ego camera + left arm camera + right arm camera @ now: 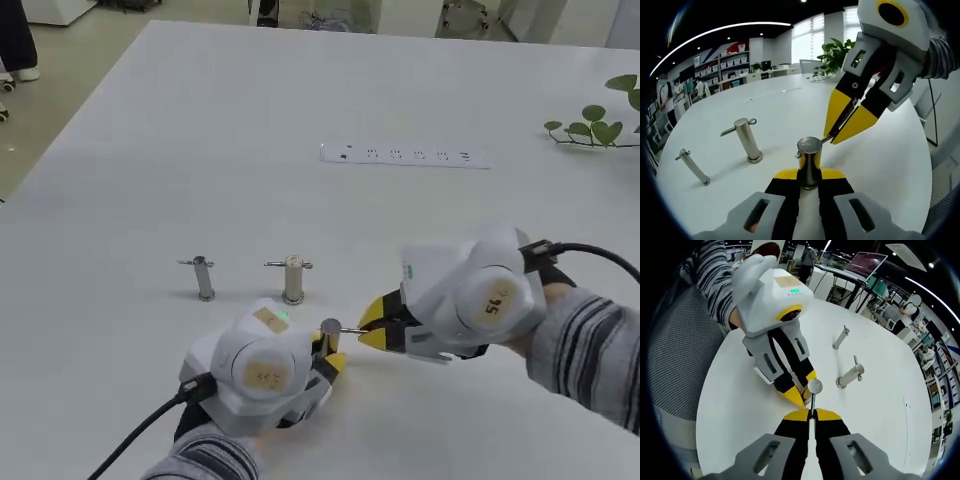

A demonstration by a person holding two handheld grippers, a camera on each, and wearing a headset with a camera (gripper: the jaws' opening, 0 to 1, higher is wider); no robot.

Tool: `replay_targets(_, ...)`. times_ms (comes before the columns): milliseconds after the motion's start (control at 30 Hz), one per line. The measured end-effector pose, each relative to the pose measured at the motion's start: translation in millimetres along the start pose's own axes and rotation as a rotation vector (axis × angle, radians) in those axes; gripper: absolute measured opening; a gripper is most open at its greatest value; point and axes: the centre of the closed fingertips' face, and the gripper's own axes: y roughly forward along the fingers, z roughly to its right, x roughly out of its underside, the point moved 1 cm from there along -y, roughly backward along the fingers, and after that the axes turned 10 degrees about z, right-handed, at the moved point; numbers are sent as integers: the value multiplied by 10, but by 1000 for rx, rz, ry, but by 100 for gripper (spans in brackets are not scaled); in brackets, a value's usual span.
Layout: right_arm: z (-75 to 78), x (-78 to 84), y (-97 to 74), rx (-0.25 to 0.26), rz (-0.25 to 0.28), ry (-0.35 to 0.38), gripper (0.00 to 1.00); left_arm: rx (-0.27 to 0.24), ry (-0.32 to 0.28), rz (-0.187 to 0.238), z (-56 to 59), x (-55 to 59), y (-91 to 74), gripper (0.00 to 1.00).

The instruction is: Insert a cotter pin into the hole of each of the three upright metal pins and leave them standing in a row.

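**Third pin: cotter at the hole, and three ways to lose it**

Your left gripper [809, 176] is closed on the shank of the third pin [809, 150], below its head. It holds the pin upright on the table [450, 220], on the near side and a little right of the other two. Your right gripper [811, 415] is pinched tight on the cotter pin [812, 401]. The cotter is held level, with its free end right at the head of the third pin. No view shows whether the tip has entered the hole.

Farther back and to the left stand the left pin [203, 277] and the middle pin [292, 278]. Each is upright and carries a cotter through its top.

The likely faults from here:

- **Missing the hole:** If the tip lands on metal beside the hole and you push on, the force goes sideways into the head. The third pin could then twist or lean in your left jaws.
- **Side load on the cotter:** It is thin and gripped at one end only. A slight side load may swivel it between the right jaws or splay its legs.
- **Clashing tips:** The two sets of yellow tips sit very near each other. Closing in further risks them clashing and jolting both parts.
- **Lining up the row:** The third pin stands nearer you than the row. Moving it into line carelessly could knock over the middle pin nearby.
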Motion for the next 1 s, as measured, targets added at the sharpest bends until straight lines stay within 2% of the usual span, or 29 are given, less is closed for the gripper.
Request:
replay_targets(367, 21, -40, 53, 11, 14, -10, 0, -29, -14, 4, -6, 5, 13, 9)
replay_targets(533, 49, -127, -11, 28, 30, -9, 2, -46, -20, 5, -7, 7, 12, 9)
replay_targets(733, 64, -77, -83, 37, 14, 18, 2, -67, -29, 6, -6, 9, 14, 9)
replay_targets(867, 48, -6, -66, 36, -4, 38, 0, -86, -37, 6, -3, 9, 17, 9)
replay_targets(1000, 41, -18, -45, 41, 7, 58, 0, -96, -44, 6, -4, 10, 18, 10)
